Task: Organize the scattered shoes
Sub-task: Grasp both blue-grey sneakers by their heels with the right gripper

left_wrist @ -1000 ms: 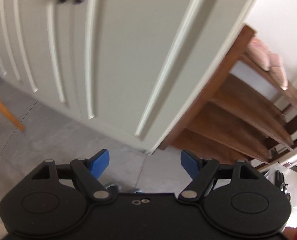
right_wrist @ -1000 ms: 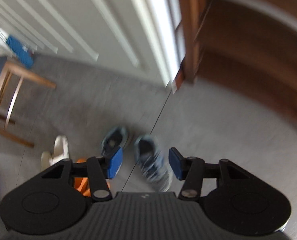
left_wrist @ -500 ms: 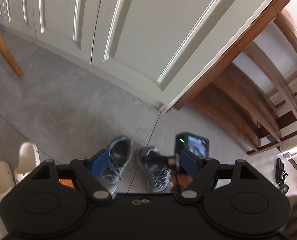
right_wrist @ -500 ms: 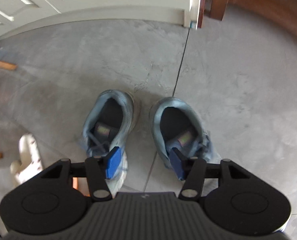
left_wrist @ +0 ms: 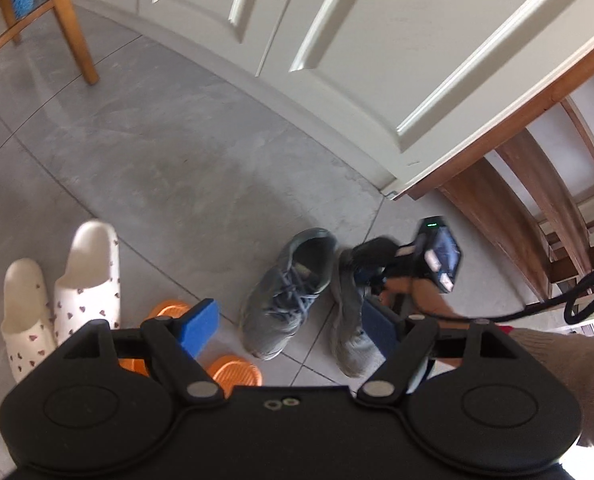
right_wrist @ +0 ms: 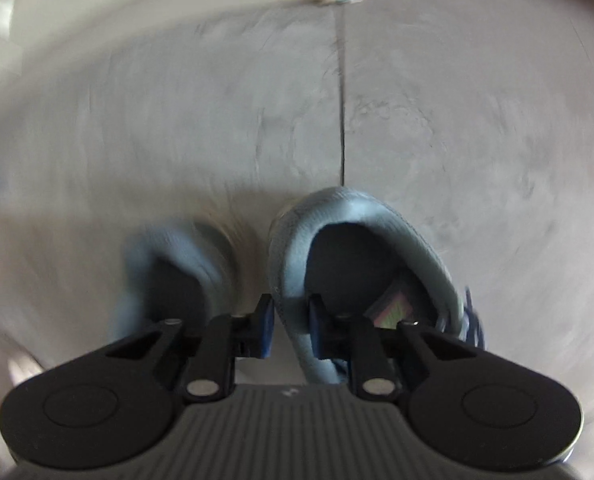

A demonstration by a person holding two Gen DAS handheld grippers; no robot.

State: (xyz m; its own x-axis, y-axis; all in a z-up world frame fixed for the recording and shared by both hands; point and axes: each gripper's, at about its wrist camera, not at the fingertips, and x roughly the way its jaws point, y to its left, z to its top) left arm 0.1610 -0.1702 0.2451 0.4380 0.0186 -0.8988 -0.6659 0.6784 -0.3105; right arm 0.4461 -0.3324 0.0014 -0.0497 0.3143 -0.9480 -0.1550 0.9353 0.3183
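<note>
Two grey-blue lace-up sneakers stand side by side on the grey floor with their heels toward the doors. My right gripper (right_wrist: 291, 320) has one pad inside and one outside the inner collar wall of the right sneaker (right_wrist: 377, 216). Its jaws are closing and the pads pinch that wall. The left sneaker (right_wrist: 169, 256) is a blur beside it. In the left wrist view my left gripper (left_wrist: 289, 322) hangs open above the left sneaker (left_wrist: 289, 292), holding nothing. There the right gripper (left_wrist: 363, 270) dips into the right sneaker (left_wrist: 349, 340), held by a person's hand (left_wrist: 421, 300).
A pair of white slippers (left_wrist: 89, 280) lies at the left, with orange slippers (left_wrist: 233, 374) partly hidden under my left gripper. White panelled doors (left_wrist: 337, 60) stand behind the shoes. A wooden shoe rack (left_wrist: 517, 200) is at the right, a wooden chair leg (left_wrist: 77, 40) at the upper left.
Both grippers have sunk toward the floor and the sneakers. The right gripper's jaws have narrowed from wide apart onto the right sneaker's collar. The left jaws have kept their width.
</note>
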